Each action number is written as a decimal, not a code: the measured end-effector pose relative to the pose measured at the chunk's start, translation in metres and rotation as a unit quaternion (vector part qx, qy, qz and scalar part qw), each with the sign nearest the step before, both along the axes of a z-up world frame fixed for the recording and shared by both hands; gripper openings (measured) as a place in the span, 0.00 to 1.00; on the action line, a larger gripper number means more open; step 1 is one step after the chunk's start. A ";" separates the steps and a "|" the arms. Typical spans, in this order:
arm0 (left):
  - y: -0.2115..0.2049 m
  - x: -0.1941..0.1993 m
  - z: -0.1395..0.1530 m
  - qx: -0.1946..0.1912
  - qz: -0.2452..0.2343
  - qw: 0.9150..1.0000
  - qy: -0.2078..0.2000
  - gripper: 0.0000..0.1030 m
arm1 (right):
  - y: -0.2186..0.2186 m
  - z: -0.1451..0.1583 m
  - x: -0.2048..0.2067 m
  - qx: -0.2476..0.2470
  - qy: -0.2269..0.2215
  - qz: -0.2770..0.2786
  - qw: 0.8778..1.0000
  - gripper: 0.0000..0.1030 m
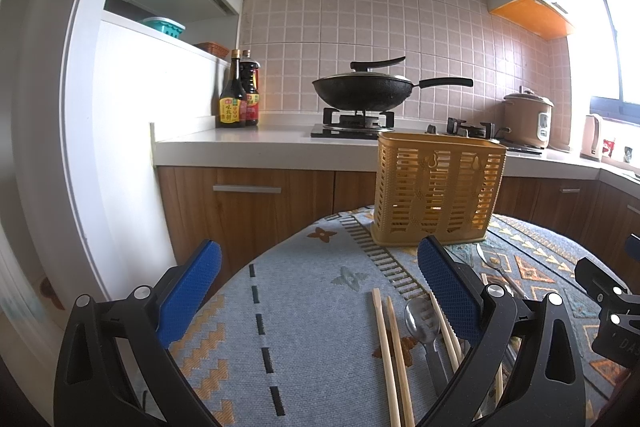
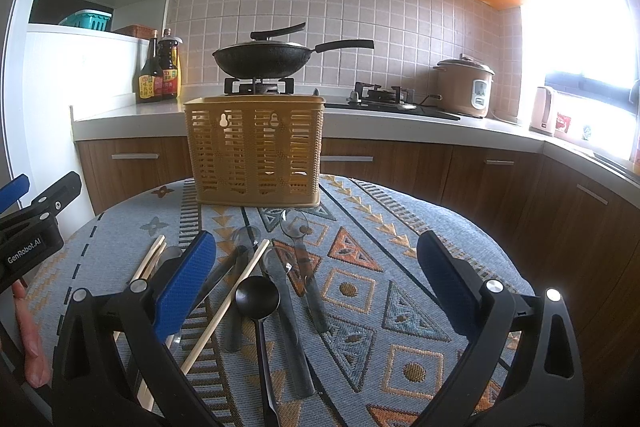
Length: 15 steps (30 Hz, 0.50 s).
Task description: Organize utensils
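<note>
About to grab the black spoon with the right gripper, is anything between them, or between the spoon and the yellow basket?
Nothing blocks the open right hand-held gripper from the black spoon. Clear spoons lie between it and the yellow basket.

The cloth [image 2: 400,227] is pale blue-grey, woven with orange, cream and teal triangles, diamonds and dashed dark stripes. The basket [image 2: 254,151] is mustard yellow with slotted walls. Chopsticks [image 1: 390,355] are light wood. One spoon [image 2: 257,297] is matt black; the other spoons [image 2: 294,227] are clear smoky grey. The fingers [image 2: 182,287] carry blue dimpled pads on black frames. The wok [image 2: 260,61] is black, the wall tiles [image 2: 360,7] pinkish beige with white grout, the cabinets [image 2: 400,163] brown woodgrain.
</note>
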State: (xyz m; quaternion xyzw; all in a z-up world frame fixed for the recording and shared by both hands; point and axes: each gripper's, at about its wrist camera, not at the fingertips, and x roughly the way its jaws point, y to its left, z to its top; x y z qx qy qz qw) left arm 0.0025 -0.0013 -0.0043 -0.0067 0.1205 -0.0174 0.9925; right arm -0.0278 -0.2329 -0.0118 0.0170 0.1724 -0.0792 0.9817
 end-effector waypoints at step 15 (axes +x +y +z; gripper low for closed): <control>0.021 0.033 -0.007 -0.064 -0.049 0.991 0.107 0.90 | -0.024 -0.011 0.018 0.037 0.068 -0.048 0.996 0.93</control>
